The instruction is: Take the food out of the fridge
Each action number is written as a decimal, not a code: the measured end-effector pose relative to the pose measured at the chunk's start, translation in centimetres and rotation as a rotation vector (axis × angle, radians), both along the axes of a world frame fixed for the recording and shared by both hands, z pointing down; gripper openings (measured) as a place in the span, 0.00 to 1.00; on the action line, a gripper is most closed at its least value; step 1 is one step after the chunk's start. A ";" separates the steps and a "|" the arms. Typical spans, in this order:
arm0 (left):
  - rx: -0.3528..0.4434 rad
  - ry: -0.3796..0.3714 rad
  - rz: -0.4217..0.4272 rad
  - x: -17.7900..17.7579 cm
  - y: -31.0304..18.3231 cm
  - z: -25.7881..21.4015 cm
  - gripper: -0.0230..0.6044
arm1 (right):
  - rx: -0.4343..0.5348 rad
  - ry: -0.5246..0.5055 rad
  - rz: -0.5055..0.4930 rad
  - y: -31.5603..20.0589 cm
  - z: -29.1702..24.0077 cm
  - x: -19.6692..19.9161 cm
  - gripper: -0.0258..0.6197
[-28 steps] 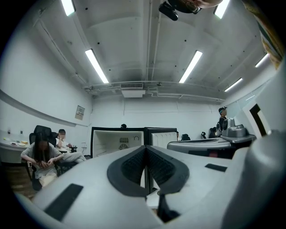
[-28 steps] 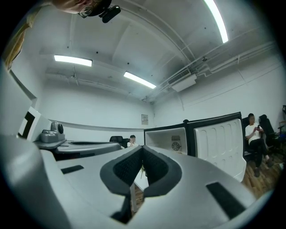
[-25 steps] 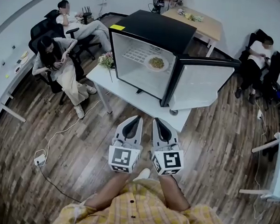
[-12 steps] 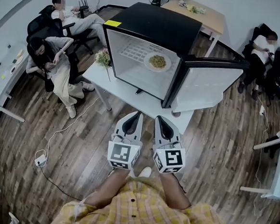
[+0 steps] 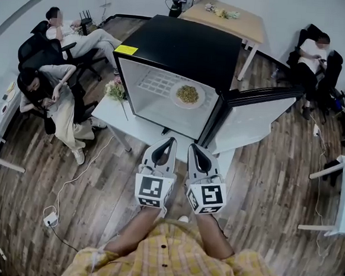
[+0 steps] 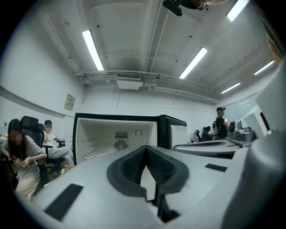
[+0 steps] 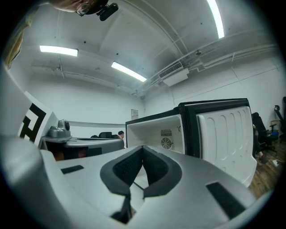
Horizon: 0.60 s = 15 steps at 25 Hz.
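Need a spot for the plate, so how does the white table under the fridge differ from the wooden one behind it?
The white table carries the fridge and flowers; the wooden table holds only a few small things. The white table's top is white, the wooden table's tan. The wooden table stands beyond the fridge, farther off than the white table. Both have pale legs.
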<state>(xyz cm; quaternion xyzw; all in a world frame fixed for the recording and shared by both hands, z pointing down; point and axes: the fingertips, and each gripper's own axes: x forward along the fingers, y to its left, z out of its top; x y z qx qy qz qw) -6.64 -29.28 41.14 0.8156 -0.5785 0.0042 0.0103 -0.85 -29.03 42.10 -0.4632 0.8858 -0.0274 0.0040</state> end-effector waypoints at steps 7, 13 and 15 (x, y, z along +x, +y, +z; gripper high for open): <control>-0.037 -0.023 0.050 -0.9 -3.6 1.1 0.05 | -0.009 0.008 0.029 -2.4 0.4 -1.2 0.05; -0.108 0.029 0.098 -1.7 -7.0 3.2 0.05 | -0.018 0.012 0.074 -4.0 1.0 -1.7 0.05; -0.127 0.049 0.116 -1.7 -7.9 3.9 0.05 | -0.019 0.014 0.090 -4.5 1.2 -1.7 0.05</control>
